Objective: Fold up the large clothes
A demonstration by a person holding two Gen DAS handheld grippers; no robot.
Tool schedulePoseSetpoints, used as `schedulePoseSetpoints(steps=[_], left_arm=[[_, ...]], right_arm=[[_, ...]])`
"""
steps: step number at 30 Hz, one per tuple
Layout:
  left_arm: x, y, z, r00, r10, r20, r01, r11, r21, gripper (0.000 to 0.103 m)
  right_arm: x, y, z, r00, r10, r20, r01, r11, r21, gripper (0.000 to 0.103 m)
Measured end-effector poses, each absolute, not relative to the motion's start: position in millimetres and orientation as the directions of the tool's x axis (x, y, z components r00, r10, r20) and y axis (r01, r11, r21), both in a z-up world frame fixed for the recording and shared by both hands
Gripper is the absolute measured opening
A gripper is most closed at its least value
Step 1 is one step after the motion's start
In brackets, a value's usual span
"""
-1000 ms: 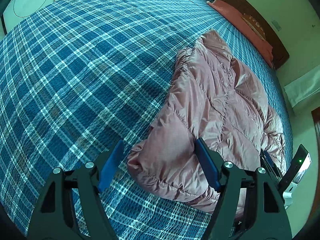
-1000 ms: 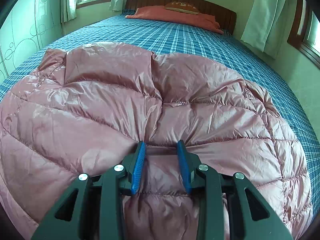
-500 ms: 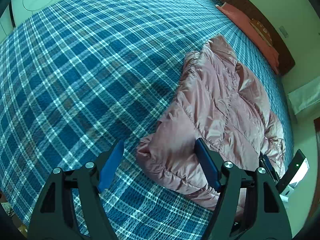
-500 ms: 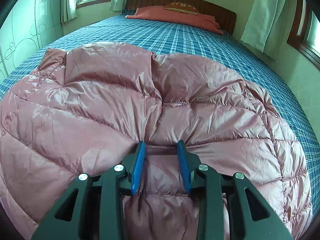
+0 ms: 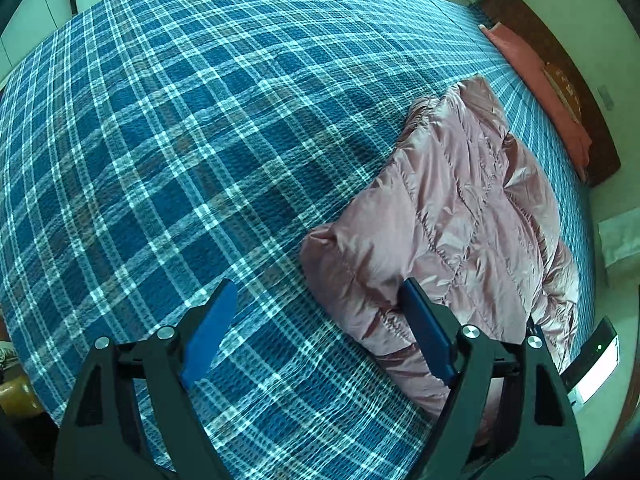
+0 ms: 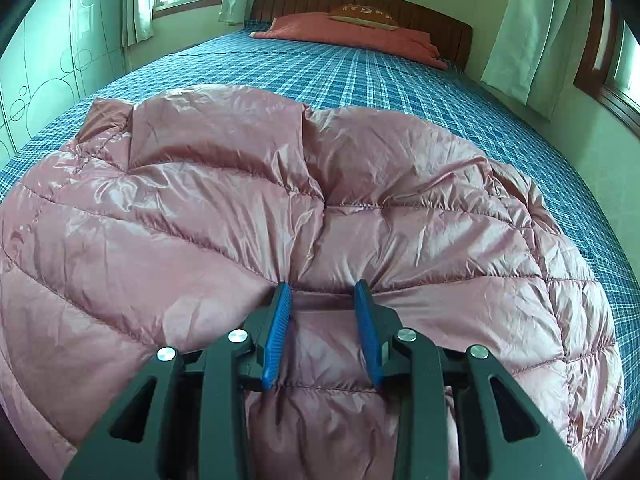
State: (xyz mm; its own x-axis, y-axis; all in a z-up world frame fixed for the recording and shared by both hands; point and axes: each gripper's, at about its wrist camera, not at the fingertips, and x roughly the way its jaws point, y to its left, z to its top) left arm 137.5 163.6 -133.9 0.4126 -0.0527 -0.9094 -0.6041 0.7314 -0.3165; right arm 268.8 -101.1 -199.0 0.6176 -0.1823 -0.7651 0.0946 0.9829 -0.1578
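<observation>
Left wrist view: left hand-held gripper (image 5: 316, 300) spread wide above the plaid bed (image 5: 180, 140), right pad touching the near corner of the pink down jacket (image 5: 460, 216) lying folded on it. Right wrist view: right hand-held gripper (image 6: 323, 292) clenched on a pinch of jacket fabric; red pillow (image 6: 352, 34) by the headboard (image 6: 420, 14)

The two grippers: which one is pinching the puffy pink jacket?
The right gripper: a fold of the pink jacket is bunched between its fingers. The left gripper gapes wide over the bedspread.
</observation>
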Motion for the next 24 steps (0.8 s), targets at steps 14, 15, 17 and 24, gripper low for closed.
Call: schedulePoseSetpoints(steps=[14,15,17,24], left_arm=[[133.4,159.5,-150.2,0.437,-0.092,-0.895,-0.665,0.637,-0.390,0.086],[128.9,157.0,-150.8,0.440,-0.083,-0.894,-0.667,0.636,-0.388,0.087],[129.4,154.5,-153.1,0.440,-0.055,-0.896,-0.667,0.648,-0.367,0.090],[162.8,167.4,-157.3,0.497,-0.043,-0.867,-0.682,0.598,-0.421,0.097]], right_arm=[[268.7,-100.9,-196.9,0.622,-0.175,-0.763,0.098,0.984,-0.146,0.034],[268.5,-100.7,-196.7,0.622,-0.176,-0.762,0.099,0.984,-0.147,0.034],[268.4,-100.9,-196.9,0.624,-0.177,-0.762,0.099,0.984,-0.147,0.034],[268.2,-102.6,-197.0,0.625,-0.170,-0.762,0.100,0.985,-0.138,0.034]])
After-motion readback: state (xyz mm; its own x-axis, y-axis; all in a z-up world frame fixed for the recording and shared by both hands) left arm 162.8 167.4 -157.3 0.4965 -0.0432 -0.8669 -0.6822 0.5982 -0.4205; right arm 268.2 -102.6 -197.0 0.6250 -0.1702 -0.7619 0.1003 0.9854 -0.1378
